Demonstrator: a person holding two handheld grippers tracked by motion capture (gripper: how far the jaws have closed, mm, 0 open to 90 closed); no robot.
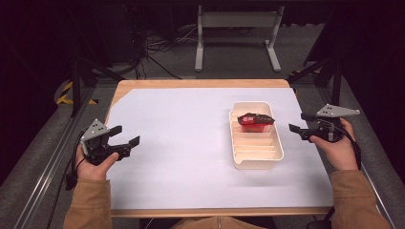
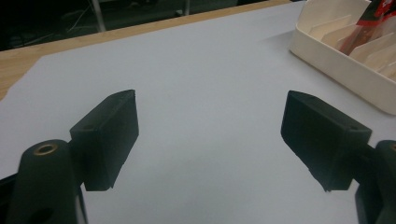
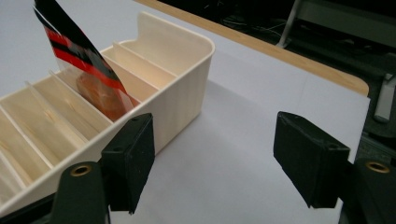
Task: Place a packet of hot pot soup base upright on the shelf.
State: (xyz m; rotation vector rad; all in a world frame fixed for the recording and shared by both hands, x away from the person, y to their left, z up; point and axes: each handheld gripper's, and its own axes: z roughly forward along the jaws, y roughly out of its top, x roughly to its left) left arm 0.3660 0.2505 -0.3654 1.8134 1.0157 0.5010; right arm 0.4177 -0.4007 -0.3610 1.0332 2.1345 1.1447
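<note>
A cream slotted tray (image 1: 267,160) sits right of centre on the white sheet. A red-and-black snack packet (image 1: 255,120) stands in one of its far slots, seen close in the right gripper view as the packet (image 3: 74,51) leaning in the tray (image 3: 182,93). My right gripper (image 1: 298,124) is open with nothing between its jaws, just right of the tray; its own view shows the gap (image 3: 215,163) over bare sheet. My left gripper (image 1: 125,137) is open at the sheet's left edge, its gap (image 2: 210,135) holding nothing, and the tray (image 2: 341,70) lies far to its right.
The white sheet (image 1: 181,152) covers most of the wooden table (image 1: 200,83). Beyond the table's far edge stand a grey metal stand (image 1: 236,28) and cables on the floor. Dark frame rails run along both sides.
</note>
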